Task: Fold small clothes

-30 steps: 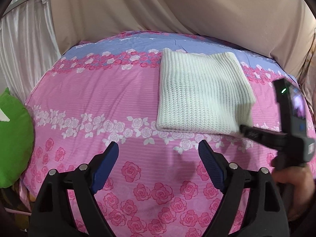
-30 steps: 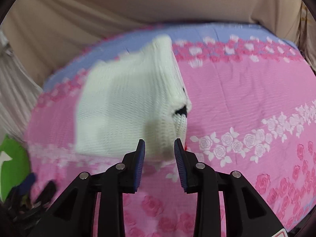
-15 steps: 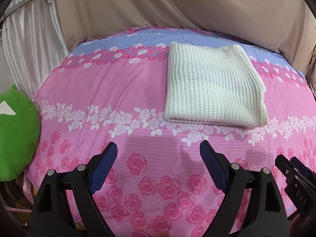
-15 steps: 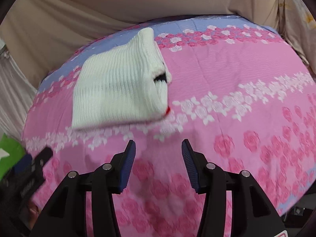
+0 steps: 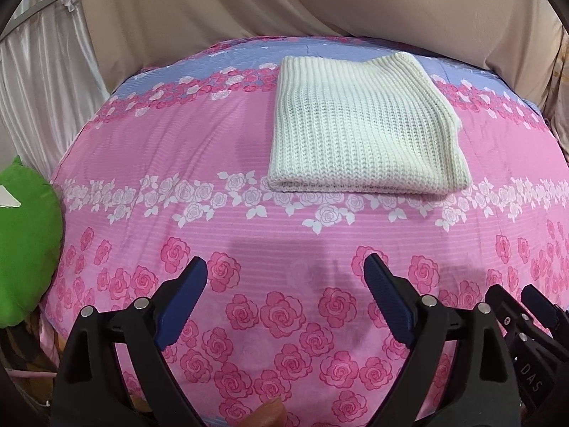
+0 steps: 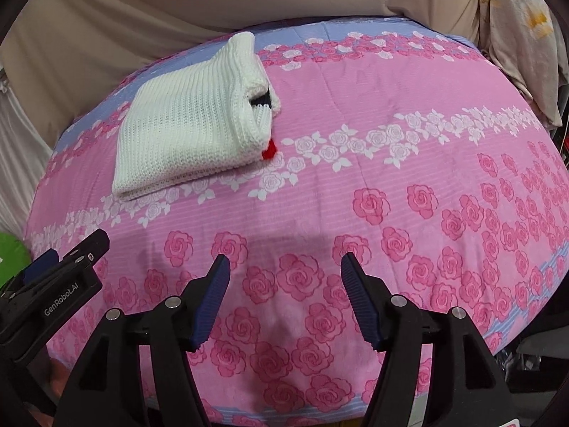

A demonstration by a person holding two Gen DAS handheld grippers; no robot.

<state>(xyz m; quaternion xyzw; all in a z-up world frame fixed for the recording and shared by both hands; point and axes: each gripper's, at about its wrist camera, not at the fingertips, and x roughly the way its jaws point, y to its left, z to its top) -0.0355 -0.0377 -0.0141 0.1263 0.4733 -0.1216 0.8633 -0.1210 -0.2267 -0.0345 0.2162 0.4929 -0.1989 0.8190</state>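
Observation:
A white knit garment lies folded into a neat rectangle on the far middle of the pink rose-print bedspread. In the right wrist view the garment shows a black and a red bit at its open right edge. My left gripper is open and empty, well short of the garment, over the near part of the bed. My right gripper is open and empty too, near the front edge. Each gripper shows at the edge of the other's view.
A green cushion sits off the bed's left edge. Beige fabric hangs behind the bed and pale curtains hang at the left. Cloth is piled at the far right.
My right gripper let go of the garment's right edge, opened wide and pulled back toward the front edge. My left gripper also drew back a little. The garment now lies flat and still.

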